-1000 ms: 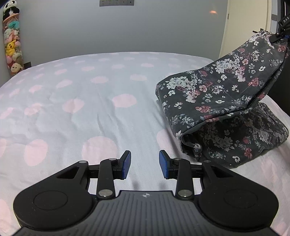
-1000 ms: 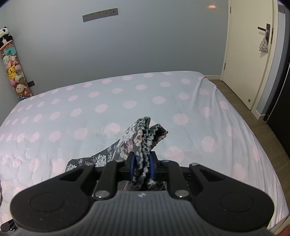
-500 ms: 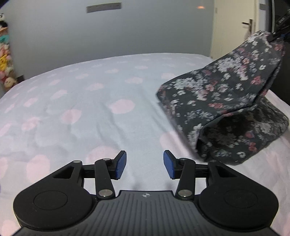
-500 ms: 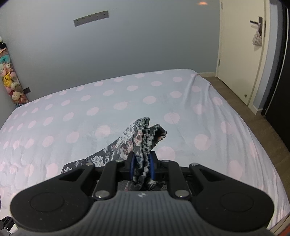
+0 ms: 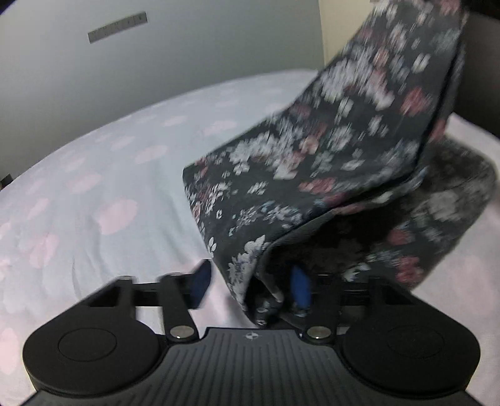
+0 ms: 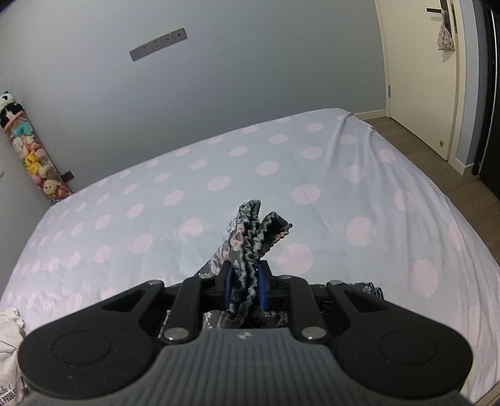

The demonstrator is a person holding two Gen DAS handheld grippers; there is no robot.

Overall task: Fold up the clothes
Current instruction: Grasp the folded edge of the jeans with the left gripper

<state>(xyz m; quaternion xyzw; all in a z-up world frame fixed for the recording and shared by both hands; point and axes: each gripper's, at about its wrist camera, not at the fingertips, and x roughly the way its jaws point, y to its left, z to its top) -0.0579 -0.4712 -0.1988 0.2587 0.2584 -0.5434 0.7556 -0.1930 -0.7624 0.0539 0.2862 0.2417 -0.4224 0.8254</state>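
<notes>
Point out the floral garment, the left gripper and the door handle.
floral garment (image 5: 328, 156): left wrist view, raised upper panel.
left gripper (image 5: 250, 285): left wrist view, midway between its blue pads.
door handle (image 6: 436, 11): right wrist view, the lever.

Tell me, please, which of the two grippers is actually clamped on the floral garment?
The right gripper: its blue pads pinch the floral garment. The left gripper is open, fabric merely between its fingers.

White cloth (image 6: 11, 353), lower left of right wrist view: partial black print, cut off, illegible.
</notes>
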